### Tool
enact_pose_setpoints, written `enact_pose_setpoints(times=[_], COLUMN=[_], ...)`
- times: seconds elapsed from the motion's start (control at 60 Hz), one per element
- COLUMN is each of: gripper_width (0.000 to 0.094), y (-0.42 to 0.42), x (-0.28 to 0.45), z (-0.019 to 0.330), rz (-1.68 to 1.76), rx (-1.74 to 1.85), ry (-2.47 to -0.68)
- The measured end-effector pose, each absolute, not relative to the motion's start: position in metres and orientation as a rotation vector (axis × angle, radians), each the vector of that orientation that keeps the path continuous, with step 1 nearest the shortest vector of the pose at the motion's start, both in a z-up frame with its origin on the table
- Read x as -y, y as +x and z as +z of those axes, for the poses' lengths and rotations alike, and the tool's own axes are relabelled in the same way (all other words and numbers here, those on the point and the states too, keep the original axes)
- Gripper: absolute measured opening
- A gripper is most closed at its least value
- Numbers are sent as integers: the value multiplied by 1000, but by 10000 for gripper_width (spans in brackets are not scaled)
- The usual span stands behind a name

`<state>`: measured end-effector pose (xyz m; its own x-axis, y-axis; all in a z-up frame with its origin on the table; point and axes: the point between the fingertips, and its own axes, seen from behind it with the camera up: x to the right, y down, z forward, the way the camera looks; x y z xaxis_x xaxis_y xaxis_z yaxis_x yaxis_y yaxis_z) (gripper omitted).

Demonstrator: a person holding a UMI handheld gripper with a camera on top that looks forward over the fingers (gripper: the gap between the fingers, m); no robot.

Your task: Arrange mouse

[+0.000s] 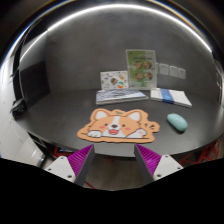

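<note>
A pale teal mouse [177, 122] lies on the dark grey table [60, 112], just right of an orange corgi-shaped mouse mat [118, 124]. My gripper [113, 156] is above the table's near side, short of the mat. Its purple fingertips [82, 156] stand wide apart with bare table between them and nothing held. The mouse is ahead and to the right of the right finger.
Beyond the mat lie a flat booklet [120, 97] and a blue-and-white book [171, 97]. Two printed cards [140, 68] stand upright behind them near the wall. A dark monitor-like object [31, 82] stands at the left.
</note>
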<state>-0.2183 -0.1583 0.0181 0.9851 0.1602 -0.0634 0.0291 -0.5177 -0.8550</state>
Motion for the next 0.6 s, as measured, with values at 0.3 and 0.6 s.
enact_pose_setpoints(times=[0.3,0.6], gripper_width=[827,820], y=[-40,29], x=[107,24], z=[-2,-10], rz=[-181,-56], rx=[-24,22], ry=[-2111,-2076])
